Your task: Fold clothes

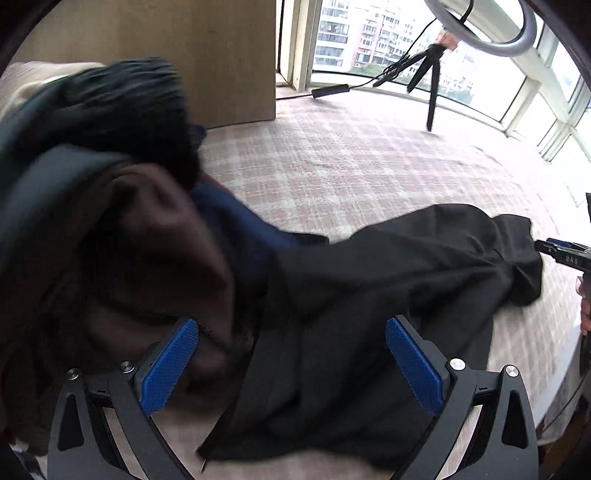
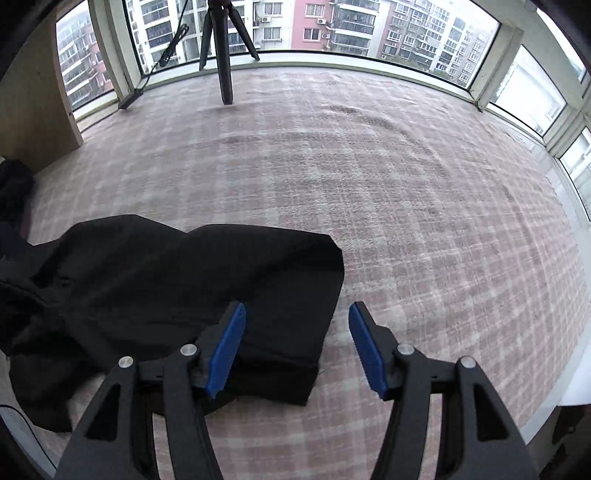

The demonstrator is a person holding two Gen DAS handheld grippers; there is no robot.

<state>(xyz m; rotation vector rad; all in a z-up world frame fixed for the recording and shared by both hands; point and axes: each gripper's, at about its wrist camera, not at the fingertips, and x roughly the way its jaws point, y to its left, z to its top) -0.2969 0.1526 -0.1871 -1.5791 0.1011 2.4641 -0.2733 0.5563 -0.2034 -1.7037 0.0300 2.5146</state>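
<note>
We record a high-rise apartment room: plaid-covered surface [image 2: 369, 184], curved bay windows [image 2: 332, 29] facing residential towers, wooden cabinet [image 1: 221, 55], tripod [image 2: 221, 48] by the glass.

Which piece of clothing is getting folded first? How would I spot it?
Start at the pink checked bed cover. Near its front edge lies a long black cloth garment, spread out flat by itself. The brown and navy clothes are bunched in a heap on the left.

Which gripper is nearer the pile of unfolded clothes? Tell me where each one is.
Left. The left gripper hangs open right beside the clothes pile, over the black garment. The right gripper is open at that garment's far end, away from the pile.
</note>
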